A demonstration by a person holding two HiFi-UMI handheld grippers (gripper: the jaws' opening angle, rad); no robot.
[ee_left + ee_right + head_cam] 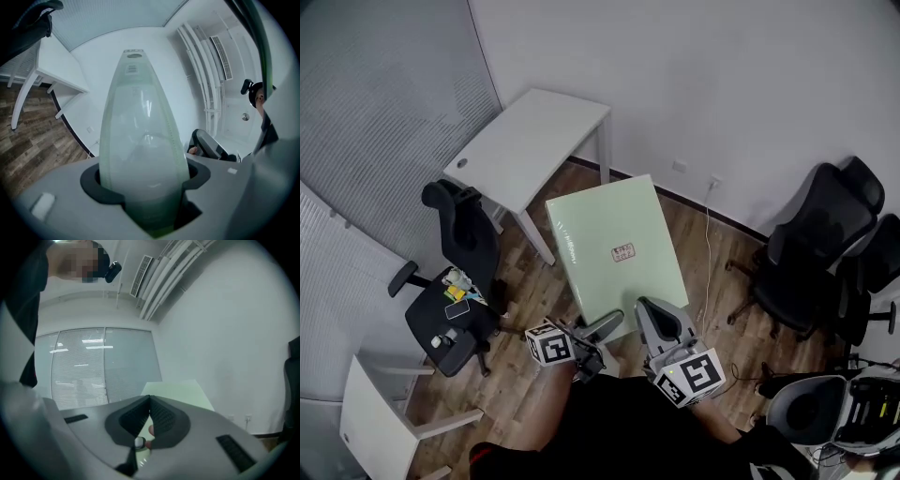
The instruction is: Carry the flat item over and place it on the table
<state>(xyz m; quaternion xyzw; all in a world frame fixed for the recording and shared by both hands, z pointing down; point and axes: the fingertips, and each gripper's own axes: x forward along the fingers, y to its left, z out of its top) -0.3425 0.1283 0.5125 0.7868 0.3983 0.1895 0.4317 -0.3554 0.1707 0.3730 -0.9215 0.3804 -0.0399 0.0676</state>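
The person is holding the flat, pale green rectangular box (614,248) out in front, up in the air over the brown wood-plank floor (530,380), and it is not resting on anything. The left gripper (609,326) is biting onto the near edge of the box. In the left gripper view the box (140,140) is running edge-on straight up between the jaws, which are standing wide and pressing on both of its faces. The right gripper (656,314) is working the same near edge just beside the left one. In the right gripper view its ribbed dark pads (161,416) are drawn almost together at the tips, pinching a thin pale green sliver, with the broad face of the box (180,391) spreading out beyond them. The white rectangular table (525,141) is sitting ahead and to the left against the white wall, its near corner just beside the box's far left corner. A black office chair (455,309) is standing on the left.
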